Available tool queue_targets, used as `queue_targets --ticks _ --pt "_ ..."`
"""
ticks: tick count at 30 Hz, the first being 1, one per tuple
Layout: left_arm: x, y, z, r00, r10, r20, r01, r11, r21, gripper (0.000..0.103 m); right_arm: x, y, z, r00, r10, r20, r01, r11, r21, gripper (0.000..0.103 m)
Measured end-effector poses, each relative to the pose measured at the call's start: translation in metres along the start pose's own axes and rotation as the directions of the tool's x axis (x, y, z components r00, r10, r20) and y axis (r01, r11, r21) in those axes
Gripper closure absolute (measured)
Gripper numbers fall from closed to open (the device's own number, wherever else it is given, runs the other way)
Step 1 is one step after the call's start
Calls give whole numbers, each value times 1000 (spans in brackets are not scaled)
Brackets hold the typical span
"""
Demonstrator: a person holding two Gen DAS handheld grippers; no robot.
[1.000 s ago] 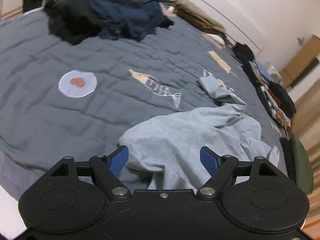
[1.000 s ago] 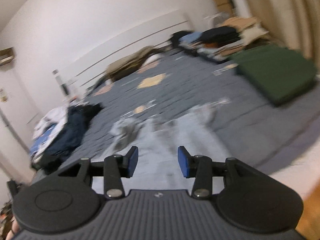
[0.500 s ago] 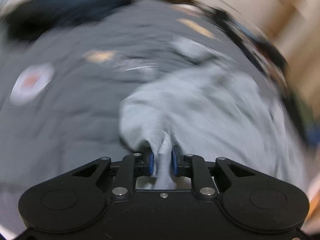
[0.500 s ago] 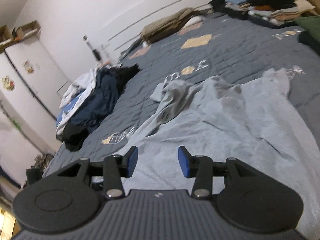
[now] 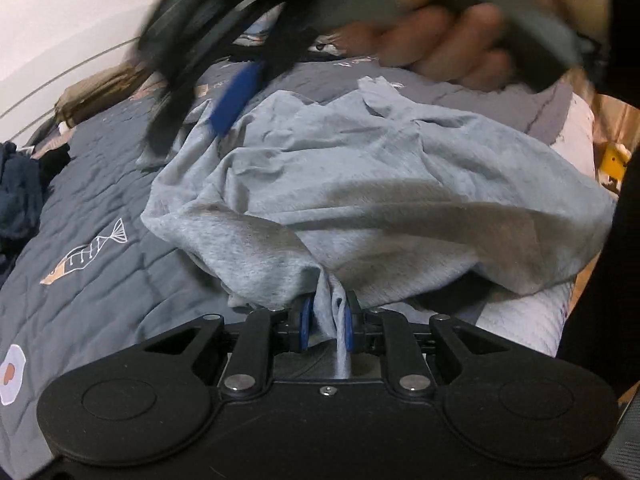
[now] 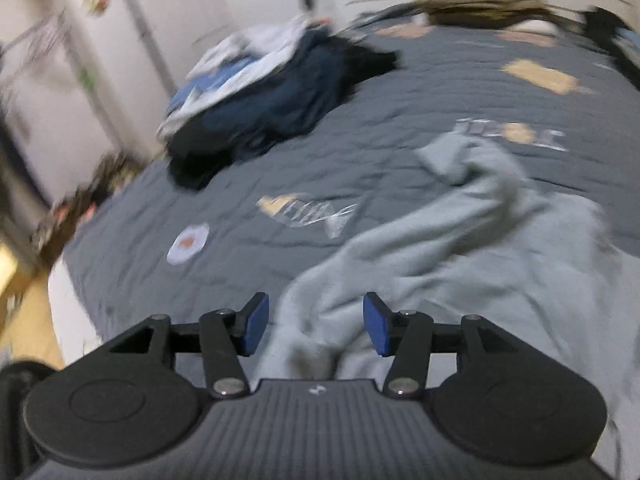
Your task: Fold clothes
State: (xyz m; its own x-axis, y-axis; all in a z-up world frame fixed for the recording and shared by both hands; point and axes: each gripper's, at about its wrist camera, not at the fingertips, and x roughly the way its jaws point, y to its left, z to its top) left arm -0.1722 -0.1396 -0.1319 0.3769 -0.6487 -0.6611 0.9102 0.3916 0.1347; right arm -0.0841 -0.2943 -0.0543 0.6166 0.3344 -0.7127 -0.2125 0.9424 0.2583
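The pale grey garment [image 5: 360, 184] is found crumpled on the dark grey quilt [image 5: 100, 208] of the bed, near its edge, unfolded. The left gripper [image 5: 326, 320] is seen closed on a bunched fold of that garment, the cloth pinched between the blue fingers [image 5: 305, 322] and hanging through them. The right gripper [image 6: 316, 324] is held just above the garment's near edge; its fingers [image 6: 256, 322] stand apart, have just been opening further, and press on nothing, though a hump of cloth lies in line with the gap. From this gripper the garment is judged to run away and to the right, its long axis ending in a twisted sleeve [image 6: 460, 156] toward the fish motif [image 6: 308, 208] on the quilt. The left is therefore already engaged; the right is nearer the free edge. Beyond the garment a heap of dark clothes [image 6: 280, 96] is noted, with white walls behind.
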Motion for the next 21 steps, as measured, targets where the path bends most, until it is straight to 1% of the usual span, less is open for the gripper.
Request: queue_targets --ticks 3,5,7,8,9,10,11,12,13,14,15,17,18,19,21 --pt "3 3 1 1000 0 -4 0 1000 0 87 33 16 4 998 -2 -62 -3 996 -84 51" --pt "4 4 2 1000 -3 -3 3 1000 3 87 50 22 4 996 -22 -89 11 992 -125 51" --pt "3 5 2 1000 -7 -3 7 1000 4 87 69 23 4 991 -58 -120 41 989 -145 51" --pt "3 6 1 1000 -7 -3 8 1000 3 87 75 22 3 990 -68 -124 50 988 -146 53" --pt "2 8 0 1000 -8 -3 8 1000 1 87 80 19 2 991 -70 -117 55 990 -131 61" --pt "1 10 0 1000 -6 -3 6 1000 -5 86 85 13 1 992 -69 -107 60 994 -88 70" --pt "-1 13 -1 1000 2 1 -2 1000 -11 82 88 7 0 992 -69 -104 65 997 -45 97" --pt "-3 17 -2 999 35 -4 -35 999 -21 67 90 -1 1 992 -65 -110 65 998 -2 99" --pt "-6 20 -3 998 68 -10 -68 997 -32 57 88 -7 3 994 -50 -92 54 998 38 99" --pt "-10 25 -5 996 94 1 -94 994 -51 42 83 -14 5 997 -35 -67 40 996 80 99" --pt "-14 30 -6 993 121 11 -120 990 -70 41 73 -21 10 1000 -20 -24 23 992 127 99" --pt "-23 43 -7 993 113 27 -108 986 -128 41 48 -36 19 997 15 72 -31 975 218 99" --pt "-29 51 -7 994 101 36 -93 980 -176 39 33 -44 23 992 35 123 -66 964 256 99" --pt "-33 60 -6 995 77 55 -62 969 -240 38 17 -51 25 985 42 169 -90 955 283 99" --pt "-42 74 -5 995 36 93 -4 946 -323 34 -15 -63 26 970 31 240 -106 945 309 99"
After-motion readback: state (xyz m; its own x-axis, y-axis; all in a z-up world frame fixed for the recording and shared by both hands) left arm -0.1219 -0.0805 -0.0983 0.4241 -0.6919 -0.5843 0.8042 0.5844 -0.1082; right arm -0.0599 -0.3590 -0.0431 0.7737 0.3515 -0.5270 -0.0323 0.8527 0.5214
